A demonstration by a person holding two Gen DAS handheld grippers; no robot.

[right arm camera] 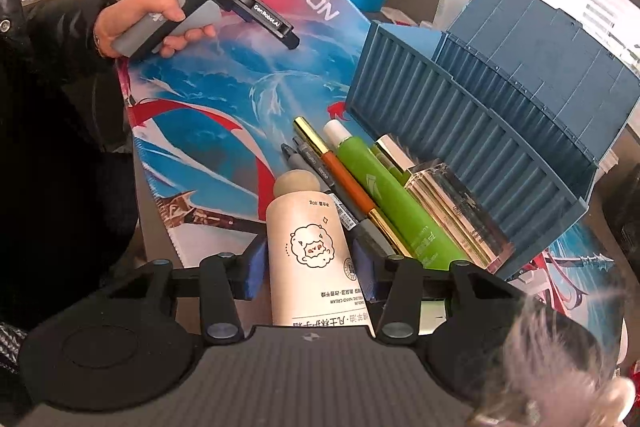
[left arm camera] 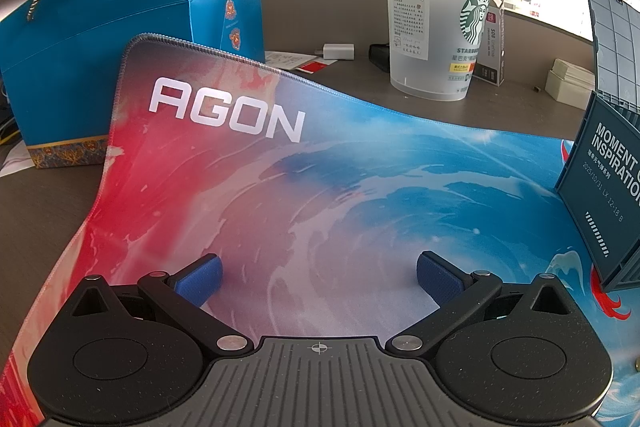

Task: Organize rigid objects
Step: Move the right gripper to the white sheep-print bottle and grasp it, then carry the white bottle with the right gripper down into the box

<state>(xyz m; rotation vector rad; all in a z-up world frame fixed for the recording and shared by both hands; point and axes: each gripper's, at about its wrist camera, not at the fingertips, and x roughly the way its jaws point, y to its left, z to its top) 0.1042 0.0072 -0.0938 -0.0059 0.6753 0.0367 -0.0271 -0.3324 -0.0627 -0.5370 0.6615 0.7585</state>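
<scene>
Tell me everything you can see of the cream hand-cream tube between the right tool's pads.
The hand-cream tube is a cream, matte, plastic-looking tube with a rounded beige cap, a cartoon sheep drawing and printed text. It lies on the mat, cap pointing away from the camera. The right tool straddles its body, a blue pad close on each side; whether they press on it cannot be told. A grey pen lies against its right side, near the cap.

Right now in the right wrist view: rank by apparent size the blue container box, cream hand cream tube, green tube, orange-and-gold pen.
1. blue container box, clearly largest.
2. cream hand cream tube and green tube: look alike in size; the cream one sits nearer the camera, so unranked.
3. orange-and-gold pen, thinnest.
</scene>
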